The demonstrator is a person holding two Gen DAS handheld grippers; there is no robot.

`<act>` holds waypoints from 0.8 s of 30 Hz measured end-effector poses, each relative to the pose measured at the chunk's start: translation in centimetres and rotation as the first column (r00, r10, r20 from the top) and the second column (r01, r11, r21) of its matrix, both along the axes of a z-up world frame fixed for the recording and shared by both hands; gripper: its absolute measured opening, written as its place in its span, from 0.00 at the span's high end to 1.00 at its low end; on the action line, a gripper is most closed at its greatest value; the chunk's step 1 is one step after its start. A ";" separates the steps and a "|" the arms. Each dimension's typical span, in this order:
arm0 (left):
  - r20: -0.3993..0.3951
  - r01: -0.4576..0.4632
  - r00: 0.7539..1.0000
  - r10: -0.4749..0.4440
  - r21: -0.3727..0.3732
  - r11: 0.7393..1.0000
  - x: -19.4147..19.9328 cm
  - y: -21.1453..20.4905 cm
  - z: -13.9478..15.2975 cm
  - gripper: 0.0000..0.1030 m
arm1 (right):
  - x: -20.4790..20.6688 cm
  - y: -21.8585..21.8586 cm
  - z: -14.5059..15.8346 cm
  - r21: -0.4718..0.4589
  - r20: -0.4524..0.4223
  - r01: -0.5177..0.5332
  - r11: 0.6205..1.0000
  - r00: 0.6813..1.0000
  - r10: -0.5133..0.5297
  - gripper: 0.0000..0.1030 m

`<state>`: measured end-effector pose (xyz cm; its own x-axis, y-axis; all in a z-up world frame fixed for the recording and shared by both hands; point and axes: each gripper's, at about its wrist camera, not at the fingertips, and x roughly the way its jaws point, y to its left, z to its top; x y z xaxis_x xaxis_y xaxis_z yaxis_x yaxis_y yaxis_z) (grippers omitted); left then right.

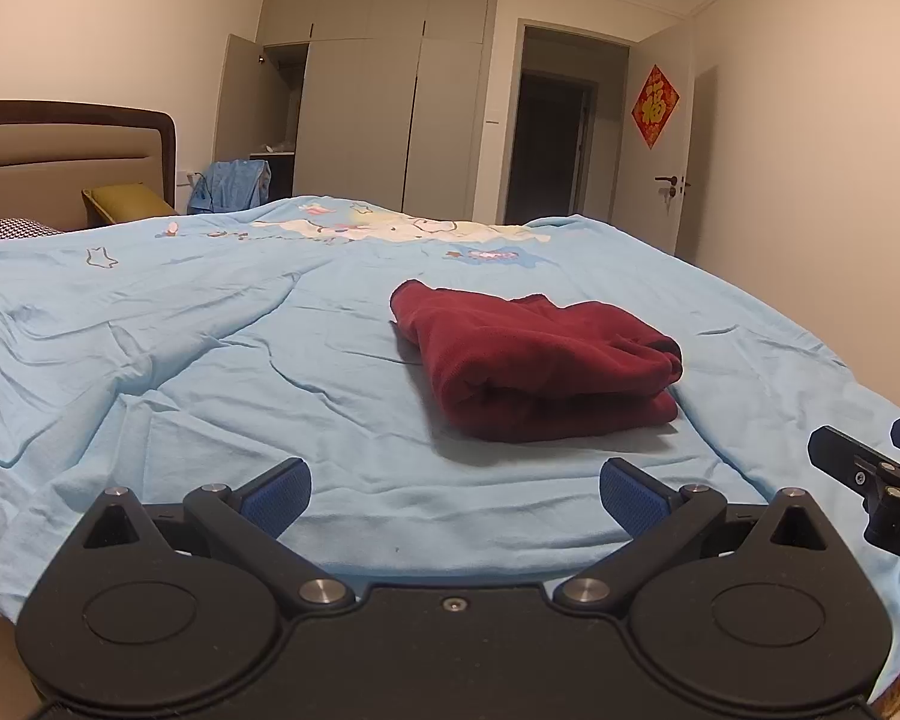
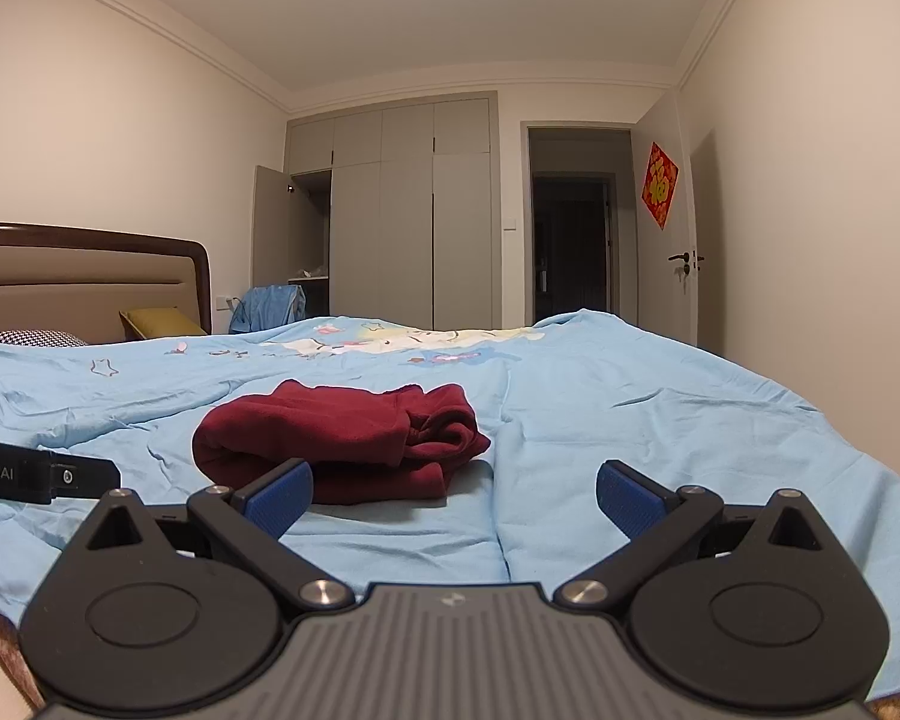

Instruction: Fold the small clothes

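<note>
With both grippers, left (image 1: 455, 495) and right (image 2: 455, 495), spread empty, the folded garment (image 1: 534, 360) (loosely stacked) risks unfolding if nudged.

We have two wrist cameras, both low over the near edge of the bed (image 1: 180, 324), looking forward along their fingers toward the wardrobe (image 1: 384, 96) and open doorway (image 1: 546, 138). Our left view sits left of the dark red folded garment (image 1: 534, 360), close to it; our right view sits right of it, lower and closer. Both share the garment, headboard (image 2: 78, 276) and far wall, and each catches the other gripper at its edge
</note>
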<state>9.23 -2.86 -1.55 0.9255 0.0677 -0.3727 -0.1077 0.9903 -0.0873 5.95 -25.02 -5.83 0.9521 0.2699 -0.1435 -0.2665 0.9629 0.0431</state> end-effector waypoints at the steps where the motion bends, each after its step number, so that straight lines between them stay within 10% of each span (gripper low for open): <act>1: 0.000 0.000 1.000 0.000 0.000 1.000 0.0 0.0 0.0 0.01 | 0.1 0.0 0.0 0.000 -0.001 0.000 1.000 1.000 0.000 0.00; 24: -0.007 0.004 1.000 -0.004 0.001 1.000 0.1 -0.1 -0.2 0.01 | 0.4 0.2 -0.4 -0.001 -0.012 -0.003 1.000 1.000 0.003 0.00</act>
